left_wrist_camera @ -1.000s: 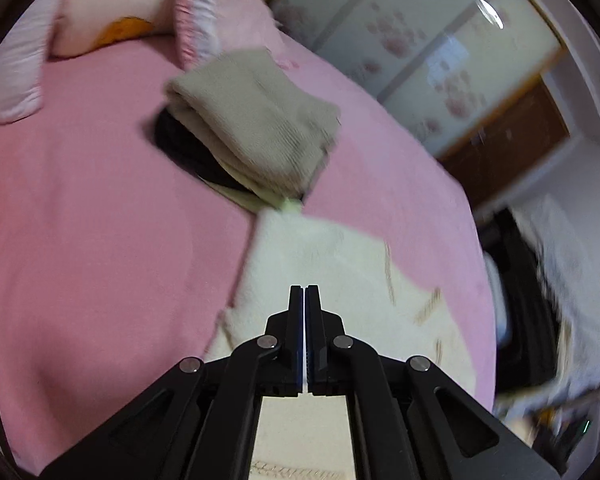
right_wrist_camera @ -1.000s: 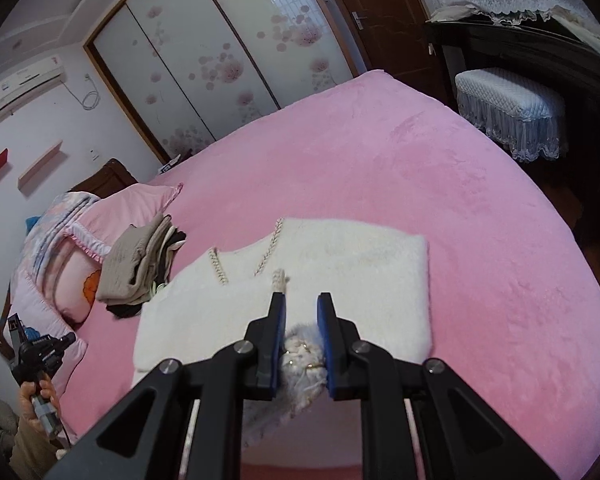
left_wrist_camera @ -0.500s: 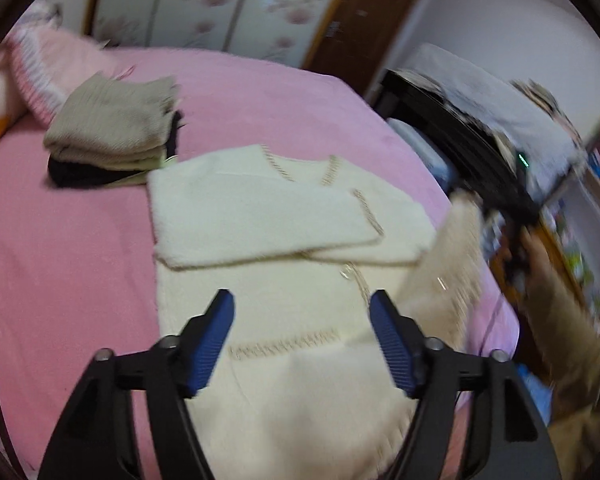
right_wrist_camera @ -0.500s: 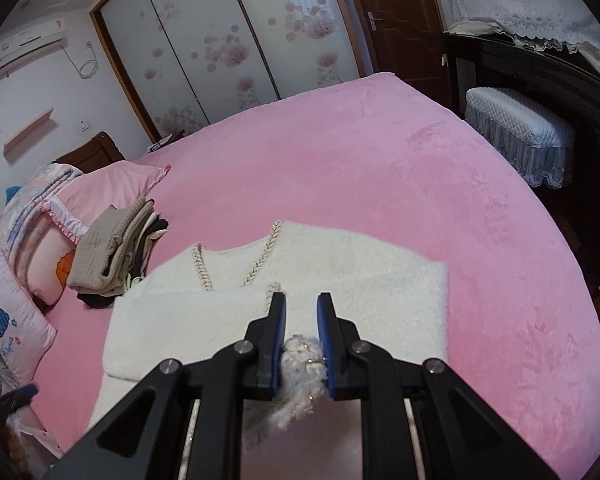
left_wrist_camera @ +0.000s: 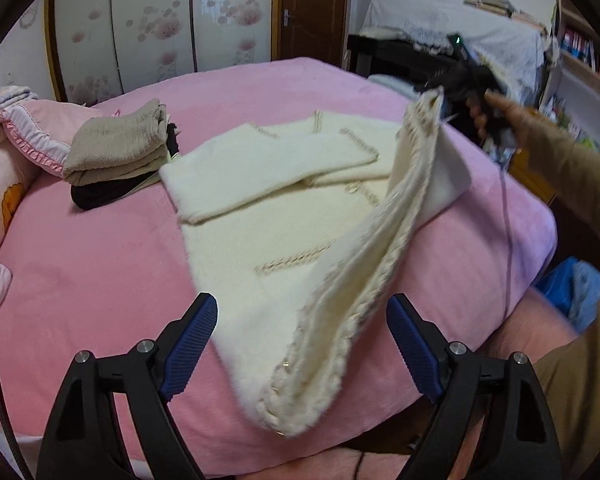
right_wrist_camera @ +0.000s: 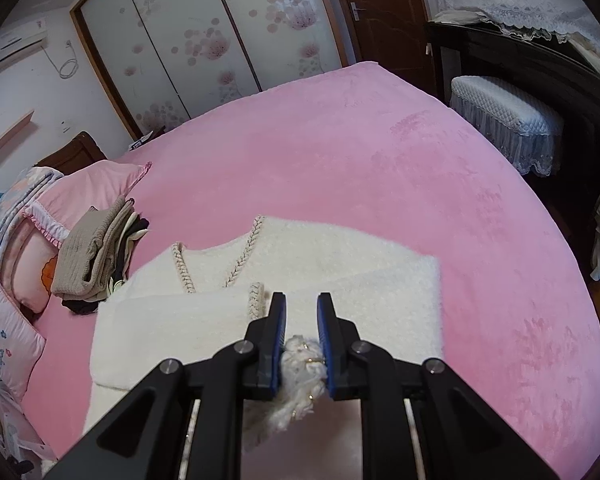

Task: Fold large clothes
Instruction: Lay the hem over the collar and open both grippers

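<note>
A cream knitted cardigan [left_wrist_camera: 260,208] with braided trim lies on the pink bed [left_wrist_camera: 80,272], sleeves folded across its chest. My left gripper [left_wrist_camera: 302,332] is open and empty, just above the cardigan's near hem. My right gripper [right_wrist_camera: 301,320] is shut on the cardigan's braided hem corner [right_wrist_camera: 300,364]; in the left wrist view it [left_wrist_camera: 466,80] holds that corner lifted at the right, so the hem edge [left_wrist_camera: 380,232] hangs in a raised flap. The cardigan also shows in the right wrist view [right_wrist_camera: 300,264].
A stack of folded beige and black clothes [left_wrist_camera: 120,152] sits left of the cardigan, beside pink pillows [left_wrist_camera: 24,136]. A dark piano and covered stool [right_wrist_camera: 504,120] stand beyond the bed's right edge. A sliding wardrobe [right_wrist_camera: 204,40] is behind.
My left gripper went from shut on the cardigan to open, and pulled back toward the hem. My right gripper kept its hold and lifted the hem corner higher.
</note>
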The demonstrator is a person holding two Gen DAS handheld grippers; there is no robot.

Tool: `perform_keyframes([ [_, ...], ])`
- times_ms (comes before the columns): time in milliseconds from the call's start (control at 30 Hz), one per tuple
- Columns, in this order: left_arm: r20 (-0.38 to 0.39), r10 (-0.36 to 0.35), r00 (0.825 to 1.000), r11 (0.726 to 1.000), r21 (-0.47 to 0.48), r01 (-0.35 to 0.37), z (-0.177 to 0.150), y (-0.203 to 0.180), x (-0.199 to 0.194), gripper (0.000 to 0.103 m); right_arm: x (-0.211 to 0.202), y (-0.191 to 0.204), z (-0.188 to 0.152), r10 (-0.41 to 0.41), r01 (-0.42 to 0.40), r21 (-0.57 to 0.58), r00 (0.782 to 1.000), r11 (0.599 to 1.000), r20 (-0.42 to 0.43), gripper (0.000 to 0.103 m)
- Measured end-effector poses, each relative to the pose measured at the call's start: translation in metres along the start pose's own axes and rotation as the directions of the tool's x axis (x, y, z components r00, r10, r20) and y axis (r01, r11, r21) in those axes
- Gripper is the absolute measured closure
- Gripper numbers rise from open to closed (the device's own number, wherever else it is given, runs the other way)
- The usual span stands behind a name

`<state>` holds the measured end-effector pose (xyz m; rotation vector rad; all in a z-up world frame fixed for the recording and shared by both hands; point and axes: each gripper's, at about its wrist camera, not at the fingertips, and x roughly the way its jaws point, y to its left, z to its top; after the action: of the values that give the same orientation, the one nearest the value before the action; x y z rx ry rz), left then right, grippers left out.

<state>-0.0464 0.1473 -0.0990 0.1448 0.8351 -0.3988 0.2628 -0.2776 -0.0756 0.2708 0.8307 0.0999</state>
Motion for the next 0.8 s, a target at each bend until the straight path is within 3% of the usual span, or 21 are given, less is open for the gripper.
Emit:
perform_keyframes([
  [67, -0.03, -0.011, 1.0, 1.0, 0.016, 0.011, -0.001, 0.004, 0.012, 0.033, -0.001, 0.002, 0.0, -0.002, 0.002, -0.001, 1.0, 1.0, 0.0, 0.088],
  [133, -0.059, -0.051, 0.997, 0.998, 0.038, 0.053, -0.002, 0.003, 0.019, 0.064, -0.002, 0.002, 0.0, -0.003, 0.003, -0.004, 1.0, 1.0, -0.001, 0.088],
  [167, -0.069, -0.063, 0.996, 0.997, 0.048, 0.067, -0.001, 0.003, 0.022, 0.074, -0.002, 0.003, 0.0, -0.002, 0.002, -0.005, 1.0, 1.0, -0.002, 0.088],
  [200, -0.075, -0.058, 0.995, 0.996, 0.059, 0.063, 0.001, 0.003, 0.025, 0.093, -0.003, 0.003, 0.001, -0.002, 0.002, -0.008, 1.0, 1.0, -0.003, 0.088],
  [367, -0.061, 0.075, 0.995, 0.996, 0.05, -0.072, 0.031, 0.021, 0.034, 0.094, -0.005, 0.004, 0.002, -0.015, 0.015, -0.019, 1.0, 1.0, -0.001, 0.088],
  [500, -0.051, 0.177, 0.983, 0.984, 0.017, -0.176, 0.072, 0.045, 0.052, 0.094, -0.005, -0.002, 0.006, -0.026, 0.026, 0.002, 1.0, 1.0, 0.006, 0.088],
  [633, -0.056, 0.271, 0.961, 0.962, 0.032, -0.269, 0.123, 0.062, 0.091, 0.094, -0.002, -0.009, 0.016, -0.036, 0.036, 0.033, 0.999, 0.999, 0.013, 0.088],
  [800, -0.077, 0.327, 0.942, 0.945, 0.017, -0.327, 0.19, 0.089, 0.158, 0.094, 0.015, -0.017, 0.034, -0.071, 0.071, 0.066, 0.997, 0.995, 0.007, 0.088],
])
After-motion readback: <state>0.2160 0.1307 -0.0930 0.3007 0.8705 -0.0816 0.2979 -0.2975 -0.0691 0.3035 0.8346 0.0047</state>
